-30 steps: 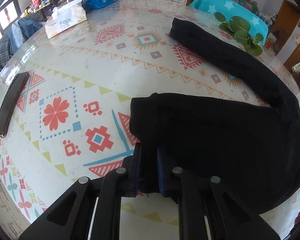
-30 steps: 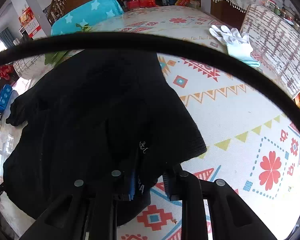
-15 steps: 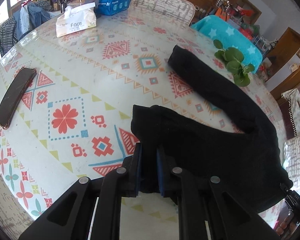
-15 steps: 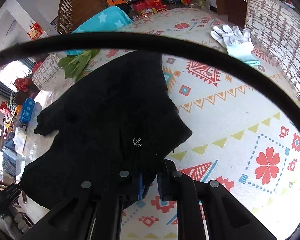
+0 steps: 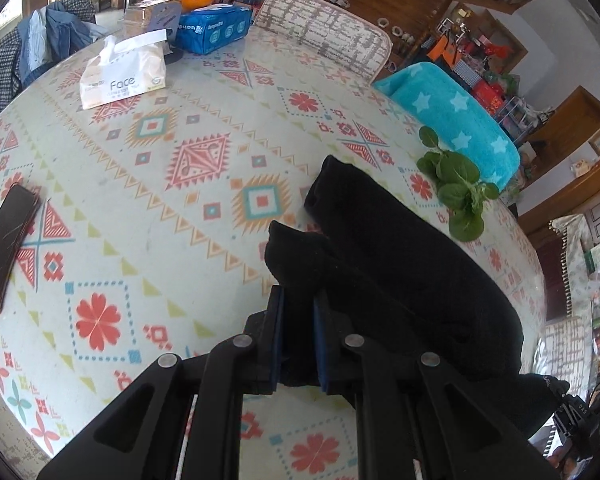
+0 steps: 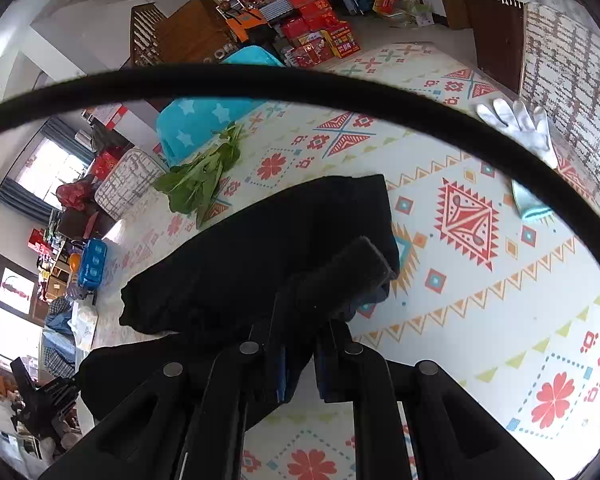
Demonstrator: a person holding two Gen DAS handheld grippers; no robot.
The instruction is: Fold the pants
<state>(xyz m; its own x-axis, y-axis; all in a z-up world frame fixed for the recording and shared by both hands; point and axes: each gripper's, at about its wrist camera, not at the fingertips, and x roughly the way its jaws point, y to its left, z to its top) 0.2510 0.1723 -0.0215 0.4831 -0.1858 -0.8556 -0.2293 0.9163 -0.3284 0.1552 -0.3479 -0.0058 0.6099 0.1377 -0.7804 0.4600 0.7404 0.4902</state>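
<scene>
pants carried over in a lengthwise fold

since a second ago both held edges have risen off the table (image 5: 148, 184) and swung across, bringing one leg over beside the other. left gripper (image 5: 298, 312) pinches a leg cuff; right gripper (image 6: 300, 344) pinches the waistband end. the pants (image 5: 400, 264) hang between them, partly resting on the patterned cloth. their long axis runs away from the left camera toward the leafy greens (image 5: 456, 188), cuffs pointing toward the table's middle. risk: uneven pull could let the upper leg slide skew, or thick fabric could slip from the pads.
</scene>
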